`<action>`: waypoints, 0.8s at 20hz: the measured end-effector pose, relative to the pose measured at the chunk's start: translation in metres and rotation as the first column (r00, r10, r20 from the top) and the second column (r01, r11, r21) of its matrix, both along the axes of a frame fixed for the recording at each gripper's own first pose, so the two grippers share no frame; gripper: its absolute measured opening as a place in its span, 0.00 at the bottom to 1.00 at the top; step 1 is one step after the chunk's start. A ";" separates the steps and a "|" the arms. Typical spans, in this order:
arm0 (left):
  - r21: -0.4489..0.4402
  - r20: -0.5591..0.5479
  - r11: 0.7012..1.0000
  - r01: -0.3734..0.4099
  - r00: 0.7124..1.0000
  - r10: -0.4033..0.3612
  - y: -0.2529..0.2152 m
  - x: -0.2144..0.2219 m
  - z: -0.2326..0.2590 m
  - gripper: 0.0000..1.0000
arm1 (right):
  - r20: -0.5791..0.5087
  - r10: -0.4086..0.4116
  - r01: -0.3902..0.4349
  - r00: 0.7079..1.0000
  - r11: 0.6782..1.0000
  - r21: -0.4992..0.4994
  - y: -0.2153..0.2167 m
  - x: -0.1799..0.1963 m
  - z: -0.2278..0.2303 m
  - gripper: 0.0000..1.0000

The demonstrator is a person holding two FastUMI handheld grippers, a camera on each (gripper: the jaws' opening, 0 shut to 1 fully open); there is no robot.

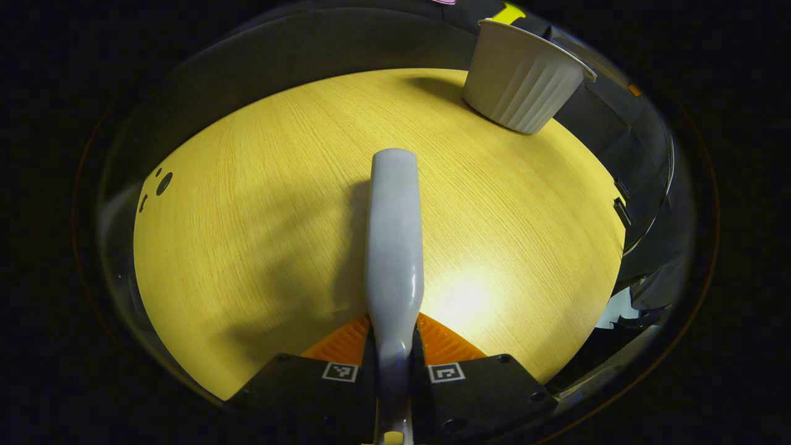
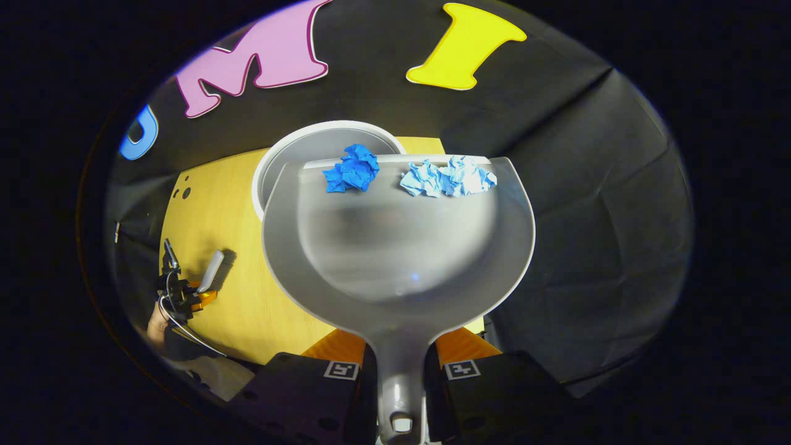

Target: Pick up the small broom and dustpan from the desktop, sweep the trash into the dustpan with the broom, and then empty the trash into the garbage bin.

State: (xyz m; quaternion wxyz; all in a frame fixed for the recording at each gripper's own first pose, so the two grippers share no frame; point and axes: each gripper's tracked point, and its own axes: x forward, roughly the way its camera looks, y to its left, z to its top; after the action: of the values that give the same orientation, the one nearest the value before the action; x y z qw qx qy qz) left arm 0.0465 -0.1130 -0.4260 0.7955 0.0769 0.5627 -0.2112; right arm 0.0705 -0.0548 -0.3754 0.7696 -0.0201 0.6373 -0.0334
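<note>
The left gripper [image 1: 393,364] sat clamped on the broom handle [image 1: 393,247], while the right gripper [image 2: 400,371] pinched the dustpan handle [image 2: 398,377] at 6 o'clock.

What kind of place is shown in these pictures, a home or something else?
Probably a staged recording booth, not a real home. A bare wooden table is enclosed by black cloth walls, and it carries only props: a white garbage bin and a dustpan holding crumpled paper.
</note>
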 end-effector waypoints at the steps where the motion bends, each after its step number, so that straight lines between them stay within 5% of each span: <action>1: 0.000 -0.001 1.000 0.000 1.000 0.000 0.000 0.000 0.000 0.27 | -0.013 0.009 -0.009 1.000 1.000 -0.012 -0.002 0.004 -0.004 0.35; 7: -0.001 -0.007 1.000 -0.004 1.000 0.004 0.000 -0.001 -0.001 0.27 | -0.092 0.124 -0.138 0.988 0.978 -0.159 -0.023 0.030 -0.007 0.35; 16: -0.007 -0.009 1.000 -0.023 1.000 0.023 -0.001 -0.002 -0.002 0.30 | -0.254 0.313 -0.385 0.915 0.866 -0.319 -0.035 0.046 0.000 0.35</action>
State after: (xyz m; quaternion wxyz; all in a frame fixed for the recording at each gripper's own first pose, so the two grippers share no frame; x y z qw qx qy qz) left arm 0.0442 -0.1136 -0.4280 0.7955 0.0668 0.5665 -0.2044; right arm 0.1168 -0.0900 -0.3757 0.6801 -0.2800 0.6775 -0.0078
